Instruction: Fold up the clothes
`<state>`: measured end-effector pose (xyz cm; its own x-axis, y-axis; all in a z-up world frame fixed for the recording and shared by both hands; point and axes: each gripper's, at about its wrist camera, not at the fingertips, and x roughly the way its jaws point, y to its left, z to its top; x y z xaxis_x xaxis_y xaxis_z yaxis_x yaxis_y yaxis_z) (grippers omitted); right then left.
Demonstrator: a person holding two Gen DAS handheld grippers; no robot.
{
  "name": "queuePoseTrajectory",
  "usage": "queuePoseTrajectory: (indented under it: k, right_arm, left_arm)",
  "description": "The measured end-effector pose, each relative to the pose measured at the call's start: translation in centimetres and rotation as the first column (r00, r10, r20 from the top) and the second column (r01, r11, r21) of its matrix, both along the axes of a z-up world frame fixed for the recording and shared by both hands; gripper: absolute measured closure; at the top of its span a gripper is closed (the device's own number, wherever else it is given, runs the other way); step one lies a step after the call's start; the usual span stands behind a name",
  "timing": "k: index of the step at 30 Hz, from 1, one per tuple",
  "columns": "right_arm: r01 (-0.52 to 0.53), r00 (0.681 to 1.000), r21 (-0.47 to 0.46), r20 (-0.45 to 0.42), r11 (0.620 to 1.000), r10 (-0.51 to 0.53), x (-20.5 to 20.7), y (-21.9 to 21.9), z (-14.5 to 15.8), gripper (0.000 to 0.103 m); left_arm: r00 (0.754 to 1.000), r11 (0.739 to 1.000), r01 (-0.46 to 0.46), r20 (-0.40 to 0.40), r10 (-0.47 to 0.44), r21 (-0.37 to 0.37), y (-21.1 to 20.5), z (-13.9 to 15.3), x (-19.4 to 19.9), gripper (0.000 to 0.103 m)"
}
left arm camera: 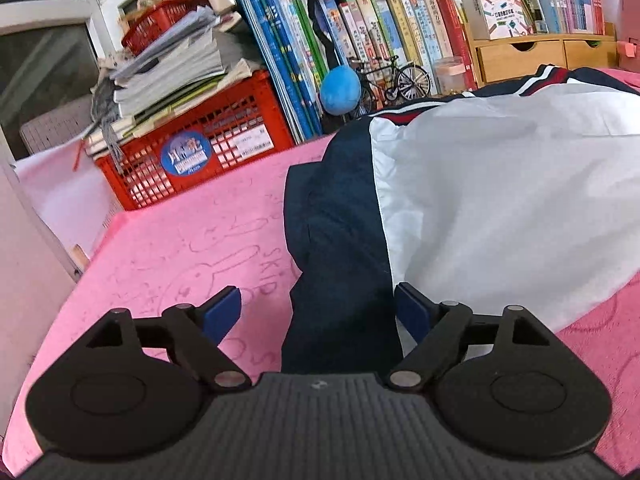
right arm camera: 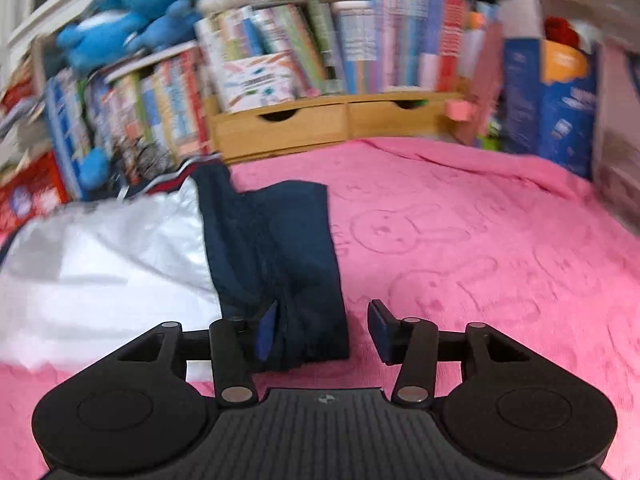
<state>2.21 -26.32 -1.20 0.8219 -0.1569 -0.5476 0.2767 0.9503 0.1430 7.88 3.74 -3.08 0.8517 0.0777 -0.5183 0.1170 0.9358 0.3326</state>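
Fingers (left arm camera: 222, 312) straddle navy-and-white jacket (left arm camera: 480, 200), sleeve folded.

On the pink blanket (left arm camera: 180, 240) I read embossed letters "SKID" beside rabbit outlines. The round blue sticker (left arm camera: 185, 154) on the red crate (left arm camera: 240, 128) and the book spines (left arm camera: 400, 32) carry print too small to read.

A home, likely a child's room: rows of colourful children's books (left arm camera: 360, 52), a blue plush toy (right arm camera: 120, 28), a red plastic crate (left arm camera: 196, 152) and a pink embossed bunny-pattern blanket (right arm camera: 460, 240).
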Motion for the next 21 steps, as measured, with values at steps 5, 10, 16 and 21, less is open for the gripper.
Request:
queuePoseTrajectory:
  k: [5, 10, 16, 21]
  right_arm:
    - [-0.117, 0.979, -0.074, 0.162, 0.990, 0.127, -1.3, 5.8, 2.9, 0.051]
    - [-0.440, 0.886, -0.074, 0.125, 0.895, 0.446, 3.0, 15.7, 2.7, 0.048]
    - [-0.492, 0.867, -0.027, 0.075, 0.870, 0.493, 5.9, 18.5, 1.2, 0.041]
    - [-0.093, 0.996, -0.151, -0.029, 0.984, 0.090, 6.2, 7.7, 1.5, 0.047]
  left_arm:
    - [1.000, 0.999, -0.012, 0.026, 0.013, -0.031, 0.2, -0.3, -0.3, 0.017]
    - [1.000, 0.997, -0.021, 0.014, 0.022, -0.068, 0.8, -0.2, -0.1, 0.015]
    - [1.000, 0.992, -0.027, -0.013, 0.026, -0.125, 1.7, -0.3, 0.2, 0.013]
    - [1.000, 0.989, -0.026, -0.019, 0.024, -0.144, 1.9, -0.3, 0.2, 0.013]
